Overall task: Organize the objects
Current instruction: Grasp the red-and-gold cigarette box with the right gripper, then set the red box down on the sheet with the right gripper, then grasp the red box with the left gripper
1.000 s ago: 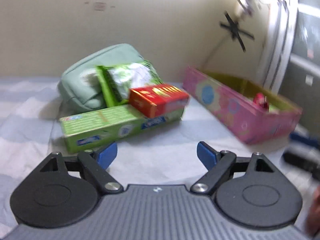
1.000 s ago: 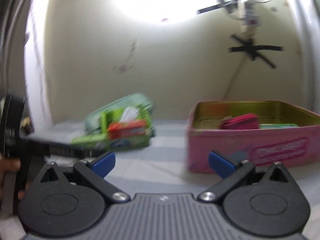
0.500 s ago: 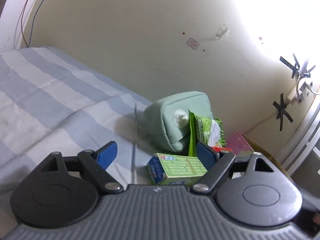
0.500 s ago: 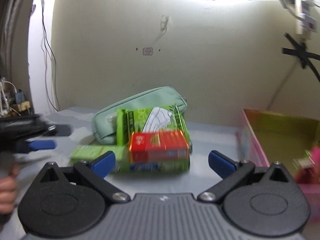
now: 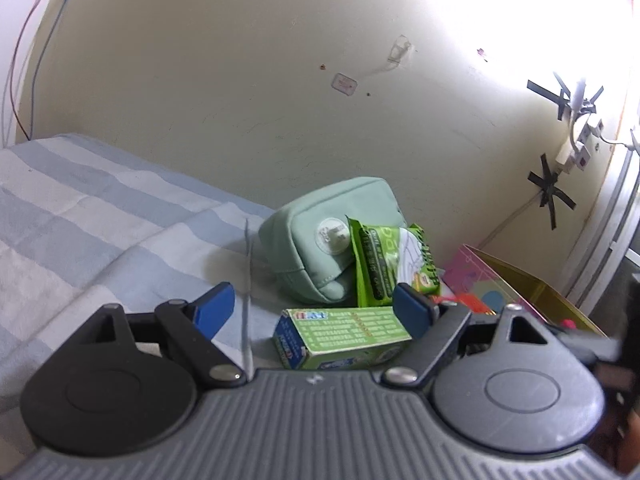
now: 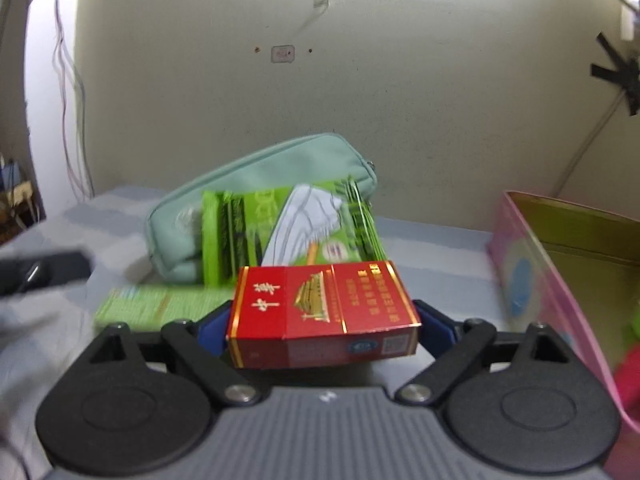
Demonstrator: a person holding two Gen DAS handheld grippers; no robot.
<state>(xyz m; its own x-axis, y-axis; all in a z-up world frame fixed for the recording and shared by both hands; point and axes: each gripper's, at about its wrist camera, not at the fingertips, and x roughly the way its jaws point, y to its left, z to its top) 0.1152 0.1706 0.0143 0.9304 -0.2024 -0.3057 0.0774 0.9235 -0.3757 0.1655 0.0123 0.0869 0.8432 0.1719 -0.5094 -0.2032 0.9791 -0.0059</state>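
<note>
The right gripper (image 6: 322, 320) has just been closing its jaws, whose blue pads now flank the red cardboard cigarette box (image 6: 324, 314) lying on the long green carton (image 6: 160, 307), in front of the mint-green fabric pouch (image 6: 256, 184). The left gripper (image 5: 316, 311) stands open and empty before that carton.

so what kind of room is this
Probably a bedroom: a blue-and-white striped bedsheet against a scuffed cream wall, with a mint zip pouch and taped-up cables.

A: What type of location was it?
B: A home bedroom. A striped bedsheet (image 5: 100, 216) covered the surface against a marked cream wall (image 5: 240, 100), with taped cables (image 5: 568, 112) and household clutter.
</note>
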